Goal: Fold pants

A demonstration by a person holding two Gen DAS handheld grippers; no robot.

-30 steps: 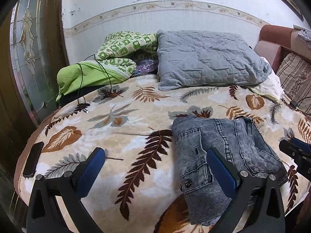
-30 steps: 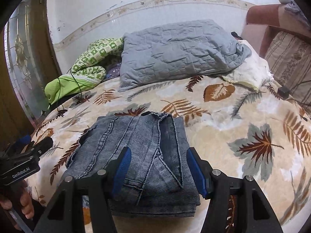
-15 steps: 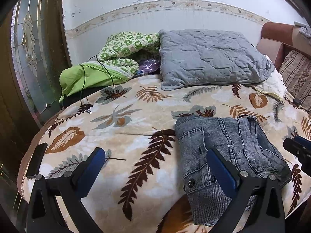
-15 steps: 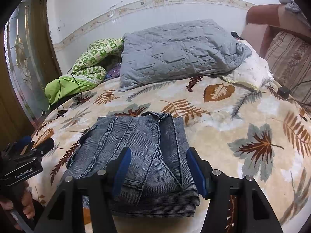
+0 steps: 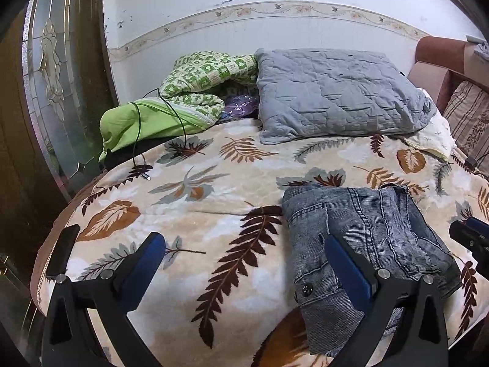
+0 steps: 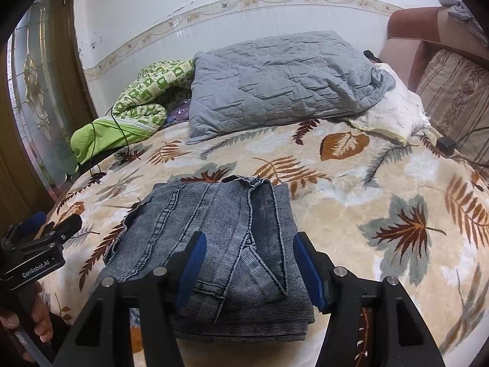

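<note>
The jeans (image 6: 214, 244) lie folded into a thick stack on the leaf-patterned blanket (image 6: 382, 189), at lower centre of the right wrist view. The right gripper (image 6: 247, 267) hovers above them, jaws apart and empty. The left gripper (image 5: 244, 263) has its jaws wide apart, holding nothing.

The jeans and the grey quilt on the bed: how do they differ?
The jeans are ribbed denim with stitched seams and a button; the grey quilt is soft, padded and creased. The jeans lie flat in a compact fold near the front edge; the quilt is bulkier and sits propped at the back by the wall. Both are greyish blue, folded, and rest on the leaf blanket.
</note>
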